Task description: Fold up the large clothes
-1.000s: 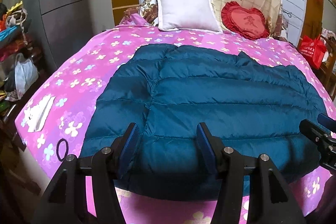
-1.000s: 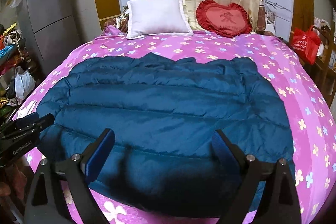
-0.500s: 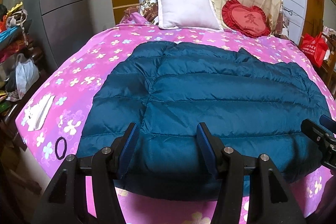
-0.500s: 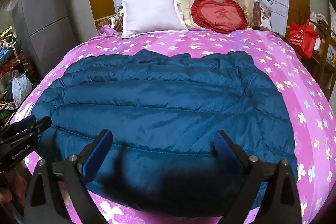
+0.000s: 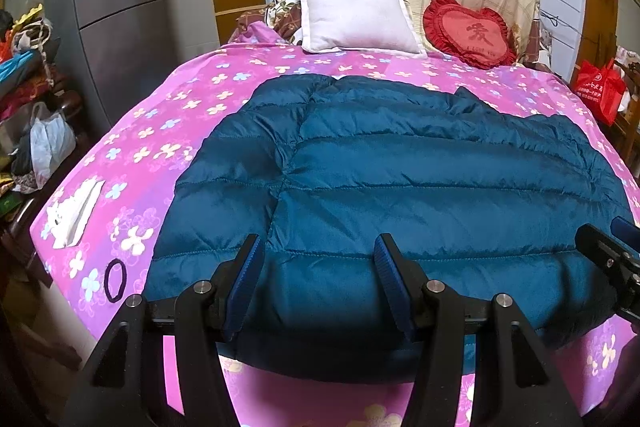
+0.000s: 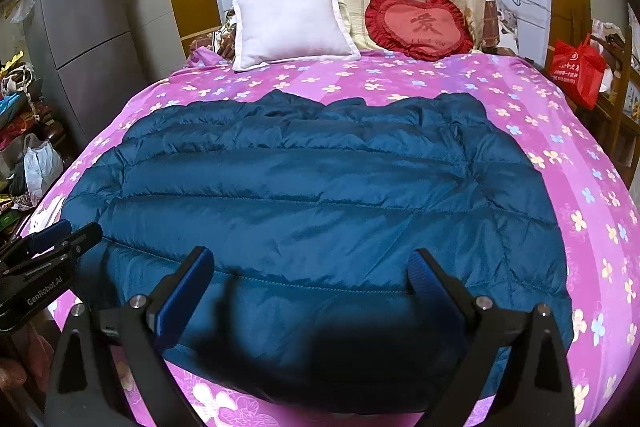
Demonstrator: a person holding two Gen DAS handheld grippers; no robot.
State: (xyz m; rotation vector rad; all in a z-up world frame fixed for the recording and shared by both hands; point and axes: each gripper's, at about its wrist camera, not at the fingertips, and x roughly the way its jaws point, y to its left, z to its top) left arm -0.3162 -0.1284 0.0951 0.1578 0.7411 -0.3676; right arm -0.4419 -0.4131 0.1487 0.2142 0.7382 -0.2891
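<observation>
Left wrist view: a teal quilted down jacket [image 5: 400, 179] lay spread across a bed covered by a pink flowered sheet [image 5: 168, 131]. The left hand-held gripper [image 5: 316, 287] hung over the jacket's near hem, its two blue-padded fingers apart with nothing between them. Compared with a second before, more pink sheet showed beyond the jacket's far edge and the jacket sat lower in the frame, so the gripper seemed to have risen or tipped slightly; the jacket itself had not shifted. A black hair tie [image 5: 115, 275] and a white tissue packet [image 5: 72, 215] lay on the sheet to the left, apart from the jacket. A white pillow [image 5: 356, 15] and a red heart cushion [image 5: 472, 31] stood at the bed's head. The other gripper's tip showed at the right edge.

Right wrist view: the same jacket [image 6: 320, 187] lay flat, one sleeve seemingly tucked along its right side. The right hand-held gripper [image 6: 312, 287] hovered over the near hem, fingers wide apart and empty. Here too the view had lifted a little, showing more sheet [image 6: 560, 131] past the collar.

The jacket looked broad and only partly folded in, or spread ready; which stage could not be told. Neither gripper had gripped cloth, so the small change meant repositioning rather than a fold.
</observation>
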